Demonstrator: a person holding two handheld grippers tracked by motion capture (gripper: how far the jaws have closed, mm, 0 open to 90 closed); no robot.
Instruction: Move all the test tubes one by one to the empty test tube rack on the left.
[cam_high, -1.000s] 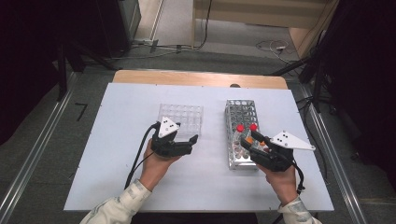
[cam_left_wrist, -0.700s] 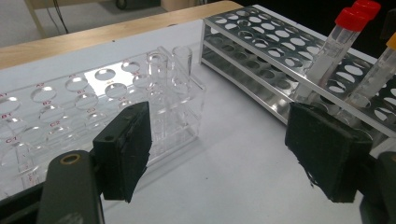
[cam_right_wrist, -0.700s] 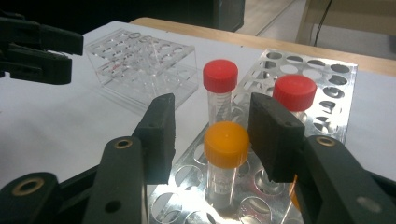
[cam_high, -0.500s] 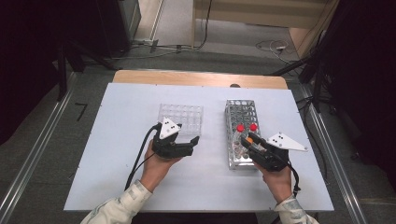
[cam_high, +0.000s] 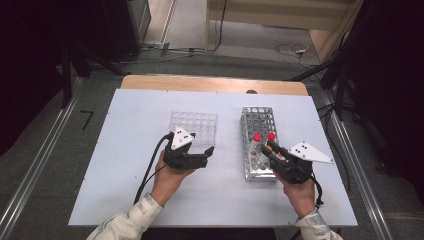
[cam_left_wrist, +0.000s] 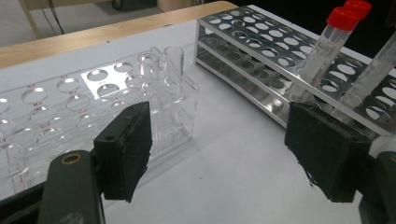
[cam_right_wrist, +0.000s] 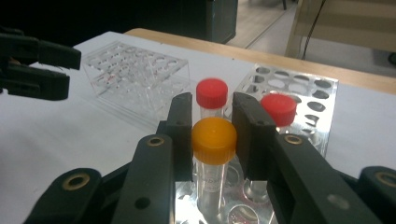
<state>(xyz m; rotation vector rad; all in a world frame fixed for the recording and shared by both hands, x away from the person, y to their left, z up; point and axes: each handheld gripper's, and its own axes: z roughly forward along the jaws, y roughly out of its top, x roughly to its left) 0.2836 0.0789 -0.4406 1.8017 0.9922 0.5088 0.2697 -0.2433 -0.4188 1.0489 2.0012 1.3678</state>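
Observation:
A metal tube rack (cam_high: 260, 120) stands right of centre and holds two red-capped tubes (cam_high: 257, 136) and an orange-capped tube (cam_right_wrist: 214, 140). My right gripper (cam_right_wrist: 212, 116) reaches over the rack's near end. Its jaws have just been closing, and both pads now press on the orange cap while the tube stands in its hole. A clear plastic rack (cam_high: 194, 125) with empty holes sits left of the metal one. My left gripper (cam_high: 207, 156) hovers low in front of it, open, with nothing between its pads (cam_left_wrist: 126, 149).
The racks stand on a white table (cam_high: 125, 150) with a wooden strip (cam_high: 210, 84) along its far edge. From the left gripper view the clear rack (cam_left_wrist: 93, 93) and the metal rack (cam_left_wrist: 261, 51) have a bare gap between them. Dark floor and cables lie beyond.
The right gripper's jaws have narrowed onto the orange-capped tube, and that hand has shifted slightly over the metal rack. The left hand and gripper have stayed where they were.

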